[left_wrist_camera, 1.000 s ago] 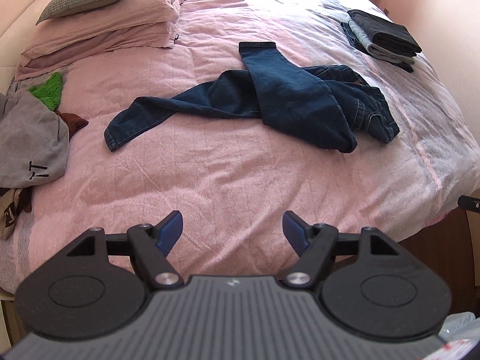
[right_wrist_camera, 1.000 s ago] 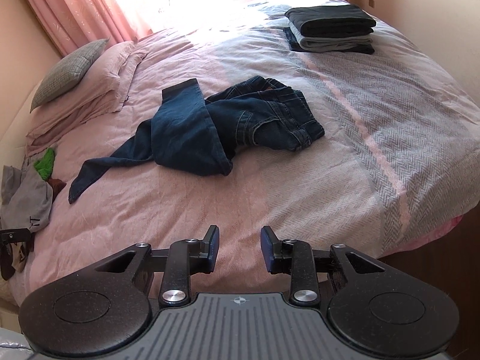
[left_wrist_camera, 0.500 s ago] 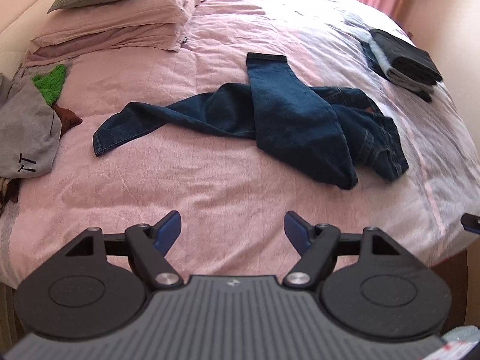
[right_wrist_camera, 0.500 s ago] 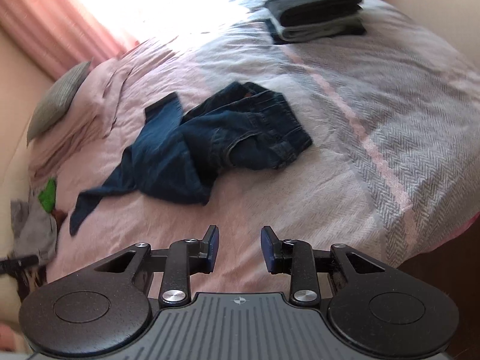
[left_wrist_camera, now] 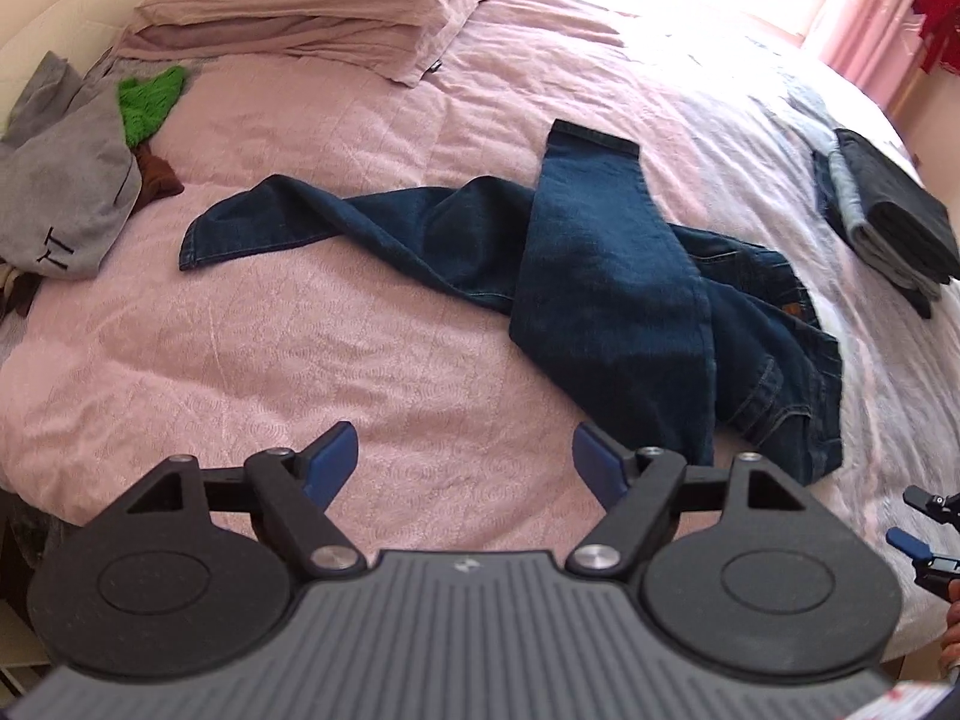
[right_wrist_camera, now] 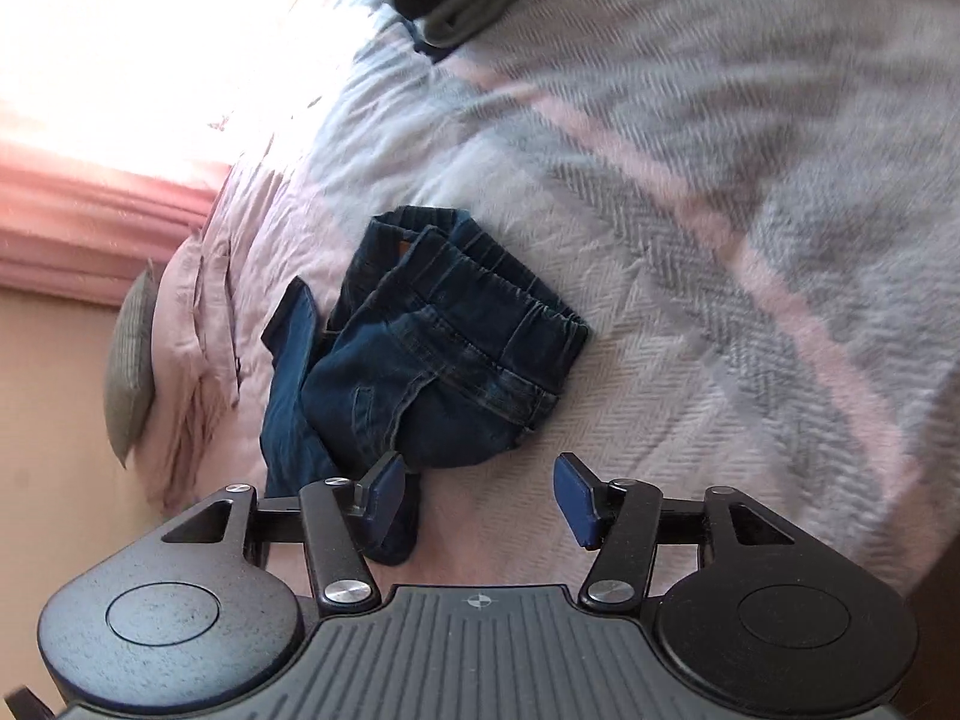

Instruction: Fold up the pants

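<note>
Dark blue jeans [left_wrist_camera: 606, 294] lie crumpled on the pink bed [left_wrist_camera: 336, 336], one leg stretched left, the other folded up over the bunched waist. My left gripper [left_wrist_camera: 465, 462] hovers over the near bedspread, short of the jeans, its jaws opening with nothing between them. In the right wrist view the jeans' waistband [right_wrist_camera: 480, 324] lies just ahead of my right gripper [right_wrist_camera: 477, 492]; its jaws are opening wide and are empty, the left fingertip overlapping the denim's near edge. The right gripper's tips [left_wrist_camera: 927, 531] also peek in at the left view's right edge.
A stack of folded dark and grey clothes [left_wrist_camera: 888, 222] lies at the bed's far right. Grey, green and brown garments [left_wrist_camera: 78, 180] are heaped at the left. Pillows [left_wrist_camera: 312, 6] sit at the head. Pink curtains [right_wrist_camera: 78, 222] hang by a bright window.
Both grippers moved closer to the jeans and lower over the bed. The right gripper rolled sharply and its jaws spread from narrow to wide. The left jaws widened slightly.
</note>
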Tool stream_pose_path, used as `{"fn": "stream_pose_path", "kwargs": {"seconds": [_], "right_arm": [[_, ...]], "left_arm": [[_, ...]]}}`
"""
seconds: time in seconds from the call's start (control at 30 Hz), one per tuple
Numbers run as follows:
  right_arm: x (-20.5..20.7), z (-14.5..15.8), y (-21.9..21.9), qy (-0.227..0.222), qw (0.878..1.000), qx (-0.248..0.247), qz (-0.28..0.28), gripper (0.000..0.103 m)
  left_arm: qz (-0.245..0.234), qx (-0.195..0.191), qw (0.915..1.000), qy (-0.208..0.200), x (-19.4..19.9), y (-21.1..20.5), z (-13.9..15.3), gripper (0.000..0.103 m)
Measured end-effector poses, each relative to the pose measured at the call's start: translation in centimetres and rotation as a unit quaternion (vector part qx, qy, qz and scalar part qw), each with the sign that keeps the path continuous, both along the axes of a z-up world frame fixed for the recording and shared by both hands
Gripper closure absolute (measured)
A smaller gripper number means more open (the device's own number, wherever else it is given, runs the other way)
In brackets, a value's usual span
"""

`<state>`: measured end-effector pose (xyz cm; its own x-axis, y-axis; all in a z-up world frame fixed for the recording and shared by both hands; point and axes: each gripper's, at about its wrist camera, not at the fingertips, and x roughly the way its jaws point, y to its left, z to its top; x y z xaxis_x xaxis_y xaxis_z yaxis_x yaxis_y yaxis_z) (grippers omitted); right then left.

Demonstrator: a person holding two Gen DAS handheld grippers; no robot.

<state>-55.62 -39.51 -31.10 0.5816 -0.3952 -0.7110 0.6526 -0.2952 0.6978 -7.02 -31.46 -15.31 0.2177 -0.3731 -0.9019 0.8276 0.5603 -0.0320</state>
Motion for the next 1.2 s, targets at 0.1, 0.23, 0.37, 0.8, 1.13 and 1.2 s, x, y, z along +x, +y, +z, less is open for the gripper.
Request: {"fn": "stream_pose_path", "kwargs": {"seconds": [0.1, 0.23, 0.37, 0.8, 1.13, 1.2], "right_arm": [[-0.3, -3.4, -0.8, -0.025, 0.999, 0.012, -0.046, 0.05], [-0.7, -8.0, -1.8, -0.064, 0.991, 0.013, -0.116, 0.05], [0.1, -11.3, -2.9, -0.071, 0.987, 0.006, -0.147, 0.05], [1.6, -14.6, -3.4, -0.135, 0.97, -0.037, -0.198, 0.052], [2.5, -14.5, -3.9, -0.124, 0.97, -0.032, -0.206, 0.051], [2.7, -14.5, -4.0, -0.129, 0.97, -0.039, -0.201, 0.052]], "left_arm": [[0.003, 0.007, 0.9999, -0.007, 0.5, -1.2, -1.6, 0.027], [-0.004, 0.015, 0.9998, -0.01, 1.4, -4.0, -4.3, 0.027], [-0.03, 0.01, 0.9994, -0.014, 1.4, -8.2, -6.6, 0.025], [-0.166, 0.004, 0.9859, -0.018, -3.6, -29.6, -13.2, 0.015], [-0.261, 0.154, 0.9397, -0.159, -6.4, -36.1, -21.8, 0.068], [-0.243, 0.112, 0.9565, -0.117, -4.0, -34.8, -20.7, 0.096]]}}
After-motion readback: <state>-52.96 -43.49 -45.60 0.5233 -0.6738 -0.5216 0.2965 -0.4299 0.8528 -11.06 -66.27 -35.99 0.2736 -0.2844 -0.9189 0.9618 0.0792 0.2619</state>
